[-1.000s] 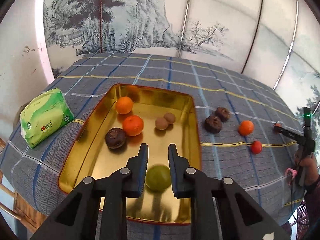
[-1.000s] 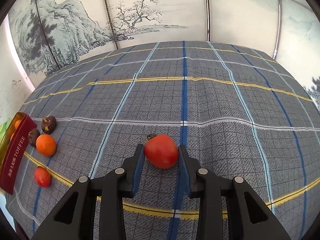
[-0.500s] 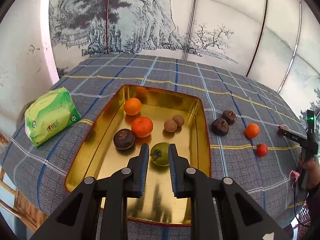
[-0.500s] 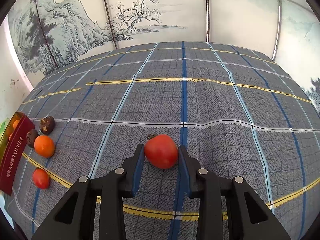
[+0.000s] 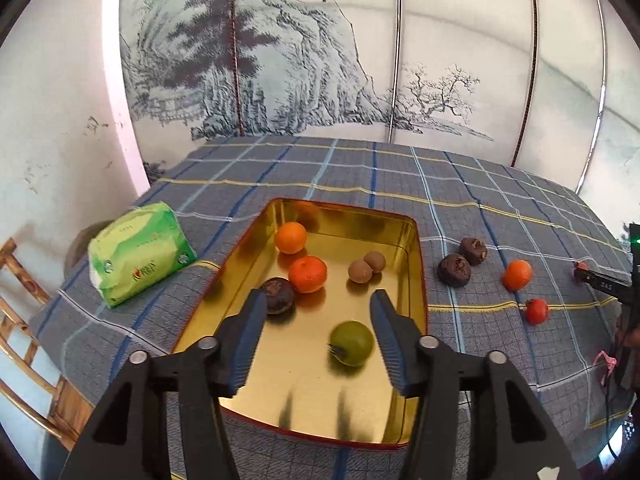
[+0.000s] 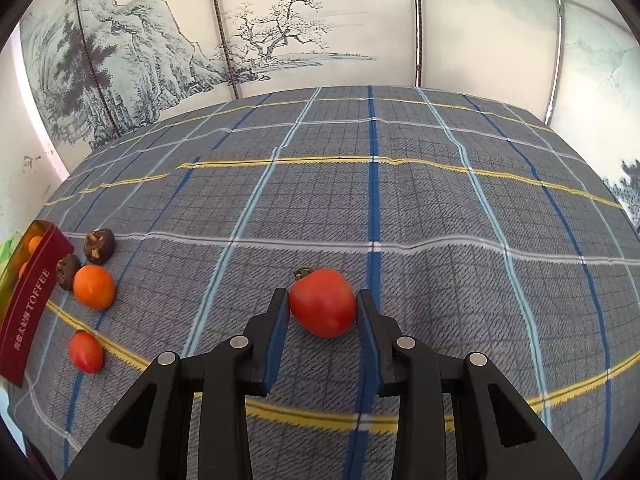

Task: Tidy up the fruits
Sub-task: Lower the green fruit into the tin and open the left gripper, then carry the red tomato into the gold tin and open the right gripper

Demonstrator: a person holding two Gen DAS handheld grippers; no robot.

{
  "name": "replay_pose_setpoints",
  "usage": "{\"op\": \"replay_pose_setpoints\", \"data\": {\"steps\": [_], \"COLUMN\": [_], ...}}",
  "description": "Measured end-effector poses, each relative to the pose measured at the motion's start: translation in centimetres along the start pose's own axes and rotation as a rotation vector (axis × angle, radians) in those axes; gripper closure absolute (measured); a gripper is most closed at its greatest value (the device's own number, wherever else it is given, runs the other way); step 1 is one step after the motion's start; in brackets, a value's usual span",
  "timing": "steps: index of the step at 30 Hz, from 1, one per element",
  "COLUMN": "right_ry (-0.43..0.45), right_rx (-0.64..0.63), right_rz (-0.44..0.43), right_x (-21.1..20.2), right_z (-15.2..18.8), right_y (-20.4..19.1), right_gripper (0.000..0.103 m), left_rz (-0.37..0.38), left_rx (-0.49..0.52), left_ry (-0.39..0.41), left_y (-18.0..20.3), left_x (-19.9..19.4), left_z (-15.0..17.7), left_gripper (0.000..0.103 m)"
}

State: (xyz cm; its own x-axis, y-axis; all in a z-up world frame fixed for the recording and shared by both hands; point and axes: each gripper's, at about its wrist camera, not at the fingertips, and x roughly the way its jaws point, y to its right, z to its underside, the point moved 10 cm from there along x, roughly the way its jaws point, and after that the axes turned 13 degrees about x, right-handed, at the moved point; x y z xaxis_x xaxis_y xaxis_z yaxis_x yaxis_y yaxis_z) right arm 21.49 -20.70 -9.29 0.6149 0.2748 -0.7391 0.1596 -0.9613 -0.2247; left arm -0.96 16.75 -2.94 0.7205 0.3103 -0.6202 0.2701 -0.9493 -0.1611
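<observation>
We are hovering the left tool (image 5: 316,312), spread wide and empty, over the green fruit (image 5: 351,343) in the tin (image 5: 416,272); the right tool (image 6: 322,304) is gripping the red fruit (image 6: 322,302), which we judge goes to the tin next.

Your tin tray (image 5: 416,264) is glossy gold metal, mirroring the fruit inside it. The checked cloth (image 6: 400,208) over the bench looks woven and matt. Your red fruit (image 6: 322,302) has smooth, slightly shiny skin. The tissue pack (image 5: 140,258) wears glossy plastic film, and both grippers look like matt black plastic
</observation>
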Motion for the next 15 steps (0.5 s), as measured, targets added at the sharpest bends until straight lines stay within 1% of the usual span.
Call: {"op": "replay_pose_setpoints", "data": {"steps": [2, 7, 11, 15], "right_ry": [-0.002, 0.014, 0.027, 0.031], "right_rx": [0.0, -0.015, -0.042, -0.103], "right_rz": [-0.012, -0.058, -0.126, -0.208], "right_x": [-0.4, -2.2, -4.1, -6.1], "right_z": [0.3, 0.3, 0.1, 0.8], "right_y": [-0.5, -2.8, -6.2, -11.1], "right_gripper": [0.068, 0.068, 0.068, 0.068], "left_rz": [-0.019, -0.038, -0.044, -0.069], "left_rx": [0.001, -0.013, -0.021, -0.036], "left_ry": [0.003, 0.011, 0.014, 0.028], "left_y": [-0.2, -0.7, -1.0, -1.7], "left_x": [-0.2, -0.7, -1.0, -1.5], "left_z": [0.0, 0.2, 0.4, 0.6], "left_gripper": [0.042, 0.035, 0.034, 0.03]}}
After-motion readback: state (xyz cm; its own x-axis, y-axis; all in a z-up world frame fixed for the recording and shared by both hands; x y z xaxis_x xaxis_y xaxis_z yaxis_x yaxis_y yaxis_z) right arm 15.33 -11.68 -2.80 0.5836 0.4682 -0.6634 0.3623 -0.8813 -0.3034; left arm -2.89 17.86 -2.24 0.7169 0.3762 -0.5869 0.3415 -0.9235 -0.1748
